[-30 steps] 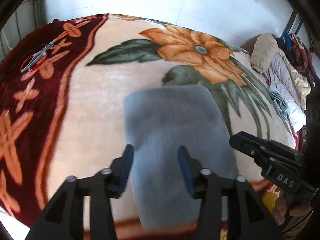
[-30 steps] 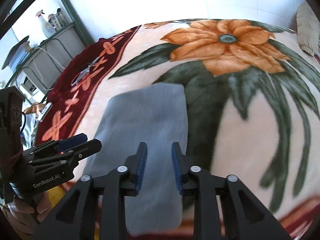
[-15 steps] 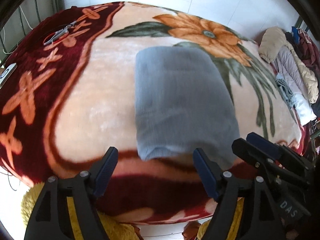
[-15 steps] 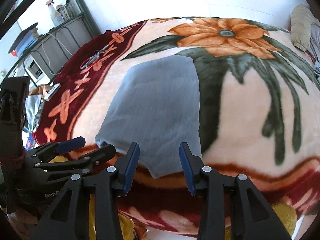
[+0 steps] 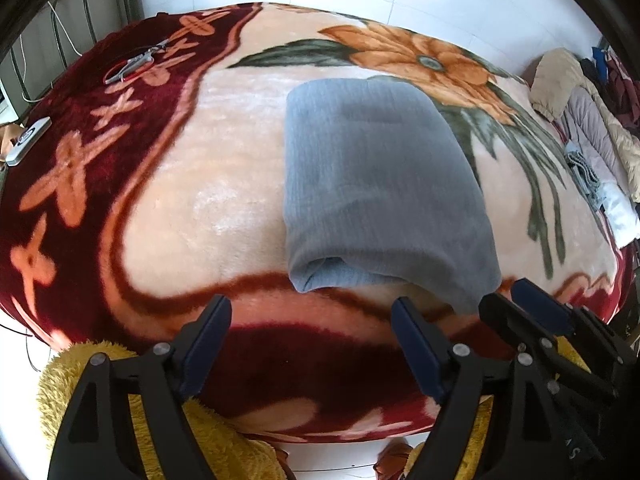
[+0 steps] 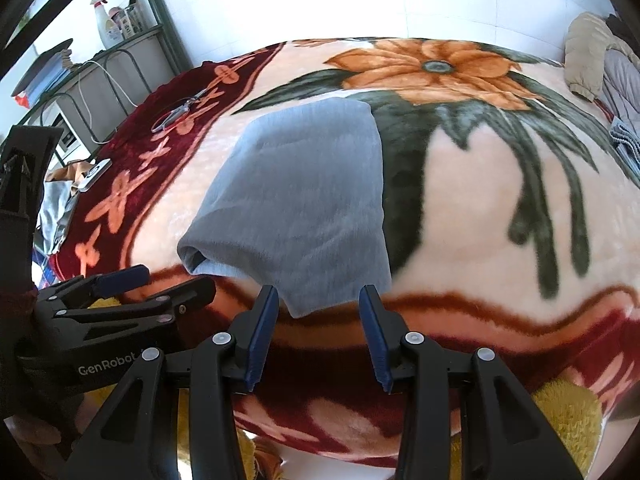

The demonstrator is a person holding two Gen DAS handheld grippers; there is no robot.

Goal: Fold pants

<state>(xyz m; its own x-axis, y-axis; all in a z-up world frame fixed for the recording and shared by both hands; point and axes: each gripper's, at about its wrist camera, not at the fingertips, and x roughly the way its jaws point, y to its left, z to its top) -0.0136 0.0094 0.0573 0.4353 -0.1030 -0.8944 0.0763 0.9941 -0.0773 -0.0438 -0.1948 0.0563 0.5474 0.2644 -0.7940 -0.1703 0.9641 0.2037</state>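
Grey pants [image 5: 380, 184], folded rect., flat on blanket [image 5: 192, 184]

The gray pants [image 5: 380, 188] lie folded on the flower blanket [image 5: 200, 184]. The left gripper [image 5: 310, 330] is wide open with nothing in it, just below the pants. Scissors [image 5: 134, 65] lie at ten o'clock, clothes [image 5: 580, 128] at two o'clock

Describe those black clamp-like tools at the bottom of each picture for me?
Each is a matte black plastic left gripper or right gripper with two angular fingers, dark blue ribbed pads and round silver rivets. The left one's side carries white "GenRobot" lettering.
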